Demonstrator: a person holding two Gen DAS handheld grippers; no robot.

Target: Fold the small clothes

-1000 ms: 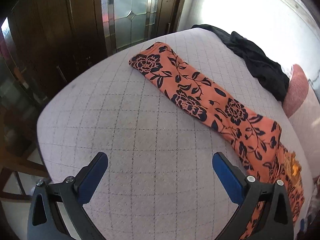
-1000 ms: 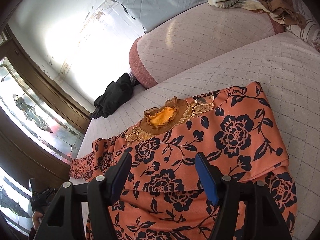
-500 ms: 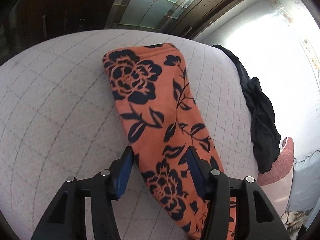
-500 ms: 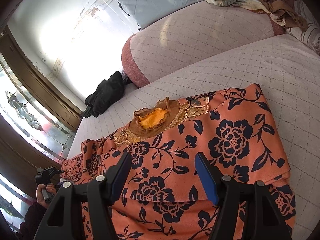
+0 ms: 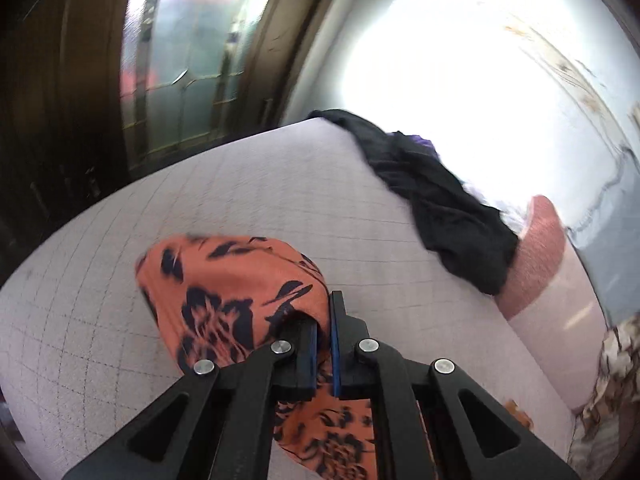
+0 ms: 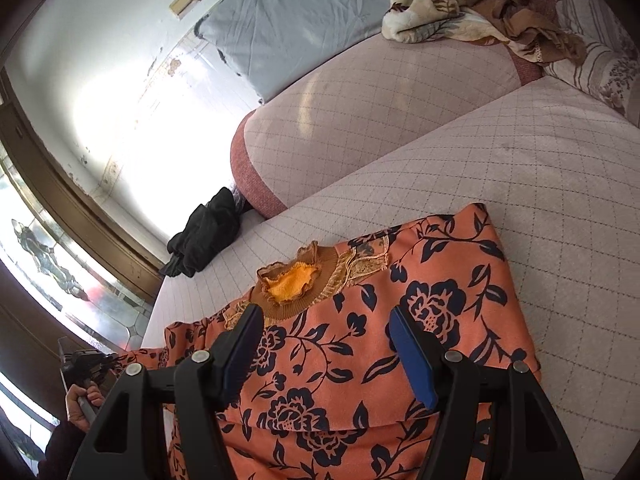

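Quilted pale bed cover (image 6: 540, 168) with a grid of stitching, wood-framed patterned glass door (image 5: 180, 60) beyond its far edge, glaring white wall behind. Black garment (image 5: 440, 200) bunched at the far edge of the bed, against a pink-ended bolster (image 6: 360, 120); patterned blanket (image 6: 452, 4) heaped further up, near a grey pillow (image 6: 288, 20).

Orange floral top (image 6: 380, 340) spread on the bed, neck with its ruffled yellow collar (image 6: 296, 284) facing away, body lying fairly flat. Right sleeve apparently laid in over the body already, judging by the straight fold along the right edge and the layered hem near the lower frame. Left sleeve (image 5: 228, 292) lifted off the bed cover, cuff end drooping in a loose hump, pinched between the pressed-together blue pads of the left hand-held gripper (image 5: 325, 344). Right hand-held gripper (image 6: 328, 348) spread wide, hovering over the chest of the top, gripping nothing.

Judged roughly a third done: one sleeve in, second sleeve picked up but not yet laid across. Left to do: carrying that sleeve over onto the body, smoothing, then folding the body crosswise into a compact packet. Black garment probably waiting its turn afterwards.
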